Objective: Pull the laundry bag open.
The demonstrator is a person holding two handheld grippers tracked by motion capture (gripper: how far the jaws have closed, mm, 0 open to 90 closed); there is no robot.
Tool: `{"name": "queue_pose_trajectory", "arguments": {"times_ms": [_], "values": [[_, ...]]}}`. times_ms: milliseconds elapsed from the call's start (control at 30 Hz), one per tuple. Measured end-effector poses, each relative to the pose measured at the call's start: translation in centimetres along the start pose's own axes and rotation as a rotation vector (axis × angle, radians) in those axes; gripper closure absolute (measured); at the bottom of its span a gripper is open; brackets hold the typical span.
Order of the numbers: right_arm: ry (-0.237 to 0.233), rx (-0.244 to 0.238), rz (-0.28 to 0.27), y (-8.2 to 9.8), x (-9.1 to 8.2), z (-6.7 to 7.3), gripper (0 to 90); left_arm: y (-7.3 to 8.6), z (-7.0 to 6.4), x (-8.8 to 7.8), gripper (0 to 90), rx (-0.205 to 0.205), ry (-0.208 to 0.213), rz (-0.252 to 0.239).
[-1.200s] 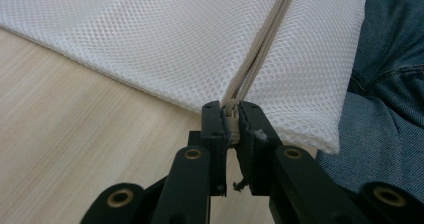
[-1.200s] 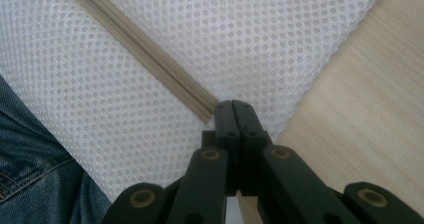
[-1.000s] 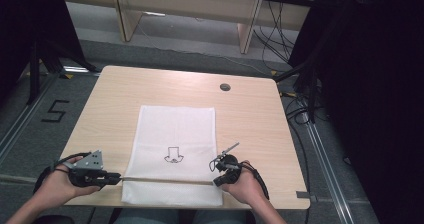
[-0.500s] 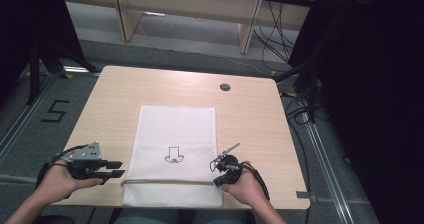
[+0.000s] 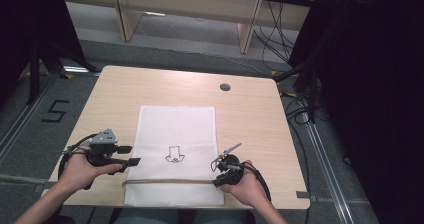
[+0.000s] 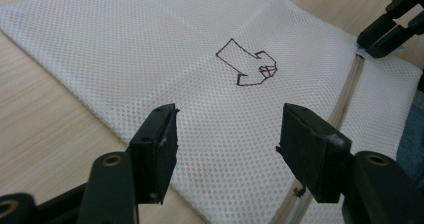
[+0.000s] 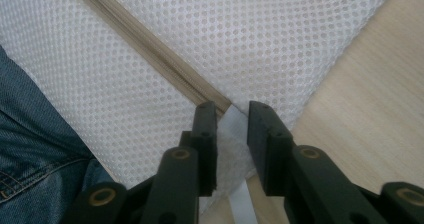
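Note:
A white mesh bag [image 5: 175, 129] lies flat on the table with a drawn arrow [image 5: 175, 155] on it and a zipper [image 5: 170, 182] running across near the front edge. My left gripper [image 5: 131, 154] hovers just off the bag's left side, open; its jaws have just been opening and hold nothing. In the left gripper view the left gripper [image 6: 227, 129] faces the arrow [image 6: 247, 64]. My right gripper [image 5: 217, 182] sits at the zipper's right end. In the right gripper view the right gripper [image 7: 231, 111] has just been opening, a narrow gap showing the white tab, with the zipper [image 7: 150, 44] ahead.
The wooden table [image 5: 250, 114] has a round cable hole [image 5: 225, 87] at the back right. The bag's front end hangs over the table's near edge, above the person's jeans [image 7: 30, 149]. Bare wood lies on both sides of the bag.
My left gripper has come off the zipper's left end, drawn back to the left and a little up, and its jaws have spread. The right hand has stayed put.

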State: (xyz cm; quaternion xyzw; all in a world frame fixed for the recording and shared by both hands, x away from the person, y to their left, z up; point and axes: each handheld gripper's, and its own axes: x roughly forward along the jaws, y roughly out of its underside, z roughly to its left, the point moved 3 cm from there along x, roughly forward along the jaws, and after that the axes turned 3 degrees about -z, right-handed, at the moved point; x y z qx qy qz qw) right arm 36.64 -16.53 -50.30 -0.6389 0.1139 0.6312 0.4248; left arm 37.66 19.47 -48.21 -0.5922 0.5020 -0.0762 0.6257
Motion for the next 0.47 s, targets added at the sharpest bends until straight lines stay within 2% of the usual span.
{"name": "queue_pose_trajectory", "arguments": {"times_ms": [33,67,100,133,200,233,267,300,333,367,400,433,467], "values": [[-0.001,0.021,0.004,0.1,-0.2,0.1,71.2,0.2,0.0,0.1,38.8,-0.012,-0.014,-0.013],[0.000,0.011,-0.009,0.0,-0.3,-0.1,69.5,0.4,0.2,0.1,38.7,-0.010,-0.009,-0.030],[0.003,0.010,-0.018,0.0,-0.6,-0.2,68.2,0.7,0.2,0.2,38.6,-0.033,-0.021,-0.041],[0.002,0.028,-0.025,0.0,-0.8,-0.1,66.7,1.2,0.4,0.2,38.7,-0.022,-0.026,-0.039],[0.013,0.015,-0.059,-0.1,-1.3,-0.6,63.1,2.0,0.5,0.2,39.3,-0.018,-0.042,-0.025],[0.028,0.033,-0.072,-0.2,-1.6,-0.7,61.6,2.2,0.6,0.1,39.5,-0.018,-0.040,-0.014],[0.040,0.031,-0.084,-0.2,-1.9,-0.9,60.3,2.2,0.7,0.0,39.5,-0.021,-0.038,-0.024],[0.050,0.052,-0.096,-0.2,-2.1,-1.1,59.3,2.1,0.8,-0.2,39.5,-0.021,-0.044,-0.041],[0.062,0.047,-0.114,-0.2,-2.4,-1.4,58.4,1.9,0.9,-0.3,39.6,-0.030,-0.047,-0.061],[0.071,0.060,-0.121,-0.1,-2.6,-1.6,57.6,1.8,1.1,-0.5,39.7,-0.013,-0.059,-0.074],[0.082,0.058,-0.138,-0.1,-2.7,-2.0,57.2,1.7,1.3,-0.8,39.9,-0.014,-0.069,-0.072],[0.091,0.086,-0.140,0.0,-2.9,-2.1,56.8,1.8,1.6,-0.9,40.1,-0.025,-0.081,-0.090],[0.102,0.082,-0.159,0.0,-3.1,-2.5,56.4,1.9,1.8,-1.0,40.5,-0.032,-0.086,-0.082]]}}
